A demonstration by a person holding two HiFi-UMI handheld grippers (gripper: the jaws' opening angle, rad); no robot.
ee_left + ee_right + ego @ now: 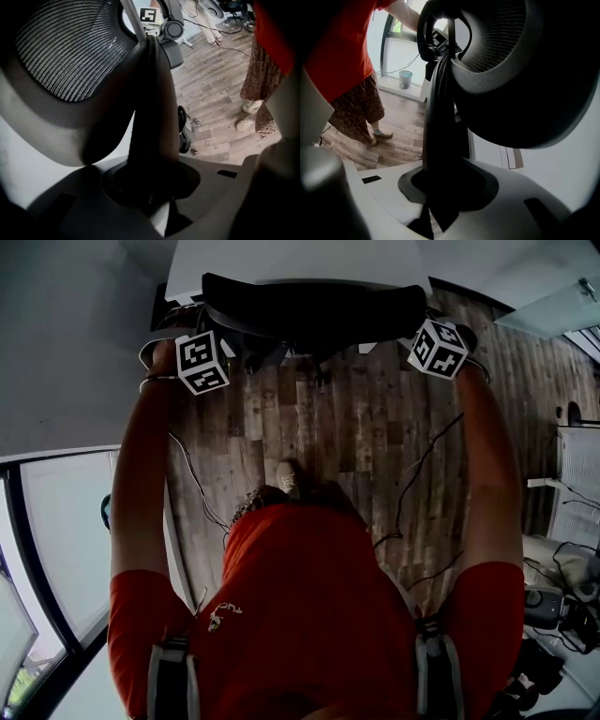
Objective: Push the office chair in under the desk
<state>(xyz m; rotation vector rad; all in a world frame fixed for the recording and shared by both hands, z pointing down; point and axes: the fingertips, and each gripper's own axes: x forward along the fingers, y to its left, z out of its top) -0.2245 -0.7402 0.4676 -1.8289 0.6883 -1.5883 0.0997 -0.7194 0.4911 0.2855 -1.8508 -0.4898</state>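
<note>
The black office chair [314,310] stands at the top of the head view, its backrest facing me and its front under the white desk [281,259]. My left gripper [208,336] holds the backrest's left edge, and my right gripper [424,332] holds its right edge. In the left gripper view the jaws of the left gripper [150,187] are shut on the dark backrest edge [152,117], with the mesh [70,51] above. In the right gripper view the right gripper [440,187] grips the backrest edge [440,117] the same way, under the mesh [501,33].
Cables [412,474] trail over the wood floor behind the chair. A glass wall [66,540] runs along the left. A white radiator [577,474] and gear [553,606] stand on the right. A small bucket [405,78] sits by the window.
</note>
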